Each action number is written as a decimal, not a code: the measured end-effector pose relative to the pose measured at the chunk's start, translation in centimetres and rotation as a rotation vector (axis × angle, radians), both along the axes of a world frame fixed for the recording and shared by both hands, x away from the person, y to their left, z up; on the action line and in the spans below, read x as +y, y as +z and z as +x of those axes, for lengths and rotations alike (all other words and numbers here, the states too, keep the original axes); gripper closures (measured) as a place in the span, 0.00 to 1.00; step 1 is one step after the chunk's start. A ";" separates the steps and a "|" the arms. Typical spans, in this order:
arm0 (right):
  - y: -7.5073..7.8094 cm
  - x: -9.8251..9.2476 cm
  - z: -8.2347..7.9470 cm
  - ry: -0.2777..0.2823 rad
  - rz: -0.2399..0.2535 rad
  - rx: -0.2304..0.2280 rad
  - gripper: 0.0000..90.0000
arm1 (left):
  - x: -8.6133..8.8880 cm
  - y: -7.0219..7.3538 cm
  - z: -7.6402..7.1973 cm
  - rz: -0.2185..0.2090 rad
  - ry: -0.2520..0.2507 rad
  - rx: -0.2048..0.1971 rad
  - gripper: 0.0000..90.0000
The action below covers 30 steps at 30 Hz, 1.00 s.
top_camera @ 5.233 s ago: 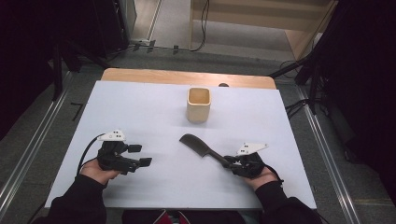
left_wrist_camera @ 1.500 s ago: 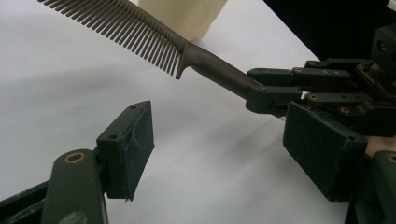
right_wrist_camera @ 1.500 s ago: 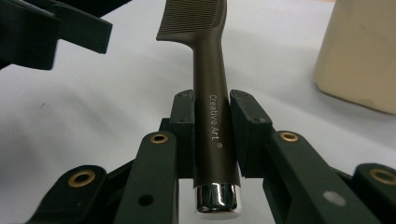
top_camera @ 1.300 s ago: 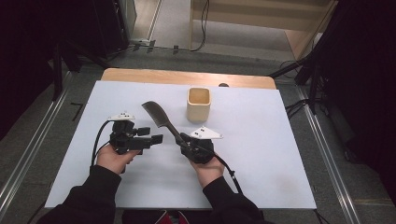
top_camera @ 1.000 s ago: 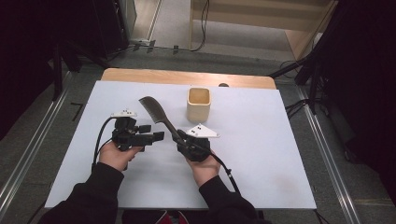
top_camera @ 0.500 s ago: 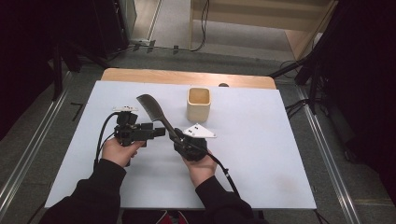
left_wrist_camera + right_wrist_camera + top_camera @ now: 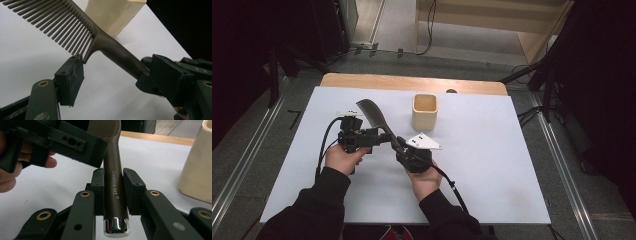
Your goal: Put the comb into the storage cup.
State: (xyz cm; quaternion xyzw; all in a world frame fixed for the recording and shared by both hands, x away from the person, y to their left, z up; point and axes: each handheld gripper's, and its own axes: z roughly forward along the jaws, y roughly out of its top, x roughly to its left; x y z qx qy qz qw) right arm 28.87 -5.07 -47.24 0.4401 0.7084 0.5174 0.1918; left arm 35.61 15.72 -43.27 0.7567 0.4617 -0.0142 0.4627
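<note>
Comb [image 7: 374, 117]: dark, wide-toothed, held off the white table surface [image 7: 492, 165] at centre-left, head angled toward 11 o'clock. Handle is clamped between both jaws of the right gripper [image 7: 399, 146]; the right gripper view shows the pads pressed on either side of the handle, chrome end cap facing the camera. Left gripper [image 7: 379, 137] approaches from 9 o'clock; one of its pads [image 7: 71, 80] sits just beside the junction of teeth and handle, jaws apart and not gripping. Cream square cup [image 7: 425, 111] stands upright at 1 o'clock from the comb, near it, apart. Wooden strip [image 7: 412, 82] borders the far table edge at 12 o'clock. Beyond: grey floor [image 7: 472, 52], cables, dark surroundings.
</note>
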 end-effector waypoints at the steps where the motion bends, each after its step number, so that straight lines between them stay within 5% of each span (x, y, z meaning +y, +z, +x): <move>1: 0.0 0.1 0.0 0.000 0.002 0.000 0.78 | 0.0 0.0 0.1 -0.006 0.006 0.000 0.31; 13: 0.2 1.0 0.1 -0.009 0.026 -0.008 0.78 | -0.7 0.1 1.3 -0.012 0.056 -0.015 0.32; 23: 0.0 1.6 0.2 -0.034 0.027 -0.015 0.78 | -0.7 0.0 1.6 -0.005 0.111 -0.013 0.45; 30: -0.2 2.0 0.2 -0.034 0.008 -0.003 0.78 | -0.6 -0.4 1.9 -0.012 0.103 0.044 0.54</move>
